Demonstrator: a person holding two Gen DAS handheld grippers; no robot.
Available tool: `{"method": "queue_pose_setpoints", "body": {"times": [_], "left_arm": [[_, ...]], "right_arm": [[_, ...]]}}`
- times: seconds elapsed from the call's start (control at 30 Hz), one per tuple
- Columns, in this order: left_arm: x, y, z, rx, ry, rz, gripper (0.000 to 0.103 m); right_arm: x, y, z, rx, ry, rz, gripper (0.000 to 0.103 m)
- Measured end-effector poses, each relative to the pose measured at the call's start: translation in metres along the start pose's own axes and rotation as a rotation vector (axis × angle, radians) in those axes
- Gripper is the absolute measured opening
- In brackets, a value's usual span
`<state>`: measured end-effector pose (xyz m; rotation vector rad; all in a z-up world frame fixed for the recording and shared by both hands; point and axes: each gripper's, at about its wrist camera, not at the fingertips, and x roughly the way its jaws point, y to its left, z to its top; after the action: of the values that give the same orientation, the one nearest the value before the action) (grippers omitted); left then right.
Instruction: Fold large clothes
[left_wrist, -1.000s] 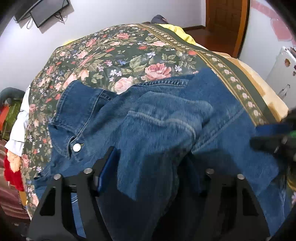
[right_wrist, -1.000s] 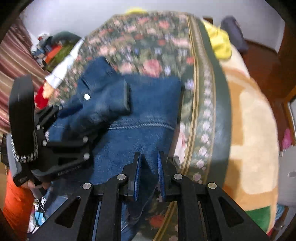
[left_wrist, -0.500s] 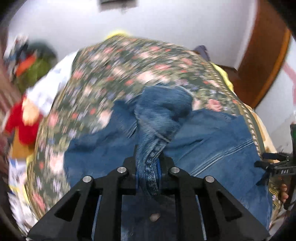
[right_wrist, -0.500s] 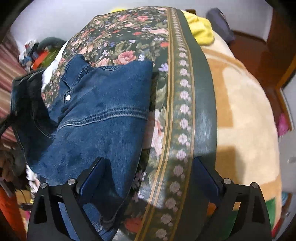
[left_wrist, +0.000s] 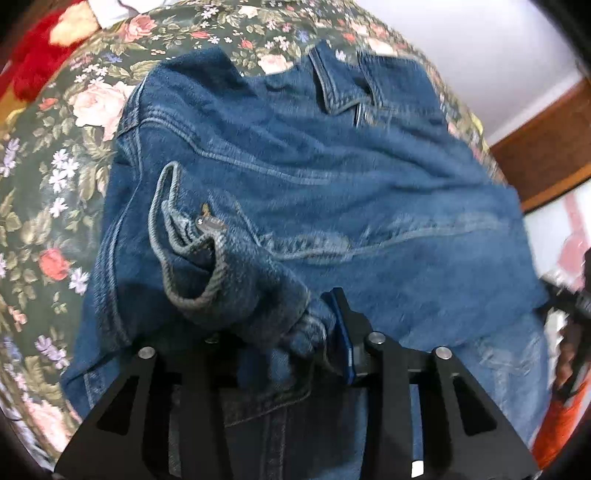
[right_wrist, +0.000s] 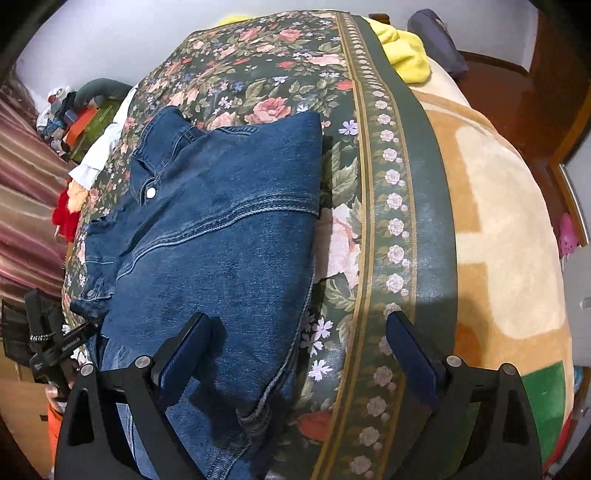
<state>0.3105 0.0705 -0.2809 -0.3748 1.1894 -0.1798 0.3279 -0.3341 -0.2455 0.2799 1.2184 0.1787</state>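
A blue denim jacket (right_wrist: 229, 236) lies folded on the floral bedspread (right_wrist: 266, 74), collar toward the far side. In the left wrist view one sleeve cuff (left_wrist: 229, 280) is bunched on top of the jacket (left_wrist: 332, 177), between the jaws of my left gripper (left_wrist: 280, 325). Those jaws are opening; the blue pad (left_wrist: 341, 332) of one finger shows and denim hides the other. My right gripper (right_wrist: 297, 321) stands wide open over the jacket's near right edge and holds nothing. The left gripper (right_wrist: 55, 354) also shows at the lower left there.
A beige blanket (right_wrist: 498, 221) covers the bed's right side, beyond a green flowered border (right_wrist: 432, 221). A yellow cloth (right_wrist: 406, 55) and a dark bundle (right_wrist: 436, 37) lie at the far end. A white cloth (right_wrist: 99, 155) and a red toy (left_wrist: 37, 55) lie left.
My right gripper opened and let go of the jacket's edge, which now lies flat. My left gripper shut on the sleeve, carried it across the jacket, rolled, and its jaws have parted again.
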Motion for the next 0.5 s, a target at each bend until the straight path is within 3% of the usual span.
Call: {"method": "queue_pose_setpoints", "body": {"times": [0.1, 0.2, 0.27, 0.33, 0.5], "left_arm": [[-0.009, -0.002, 0.014, -0.012, -0.036, -0.009, 0.038], [-0.018, -0.020, 0.025, 0.076, -0.079, 0.087, 0.034], [-0.026, -0.037, 0.031, 0.153, -0.121, 0.163, 0.022], [-0.041, -0.057, 0.041, 0.223, -0.188, 0.231, 0.020], [-0.098, -0.076, 0.067, 0.299, -0.389, 0.241, 0.020]], "right_arm": [[-0.003, 0.000, 0.000, 0.009, -0.006, -0.001, 0.095], [-0.009, 0.001, 0.001, 0.009, -0.023, 0.002, 0.095], [-0.011, 0.003, 0.005, -0.010, -0.034, -0.014, 0.095], [-0.014, 0.004, 0.012, -0.033, -0.043, -0.046, 0.095], [-0.025, 0.001, 0.040, 0.001, -0.079, -0.025, 0.095]]}}
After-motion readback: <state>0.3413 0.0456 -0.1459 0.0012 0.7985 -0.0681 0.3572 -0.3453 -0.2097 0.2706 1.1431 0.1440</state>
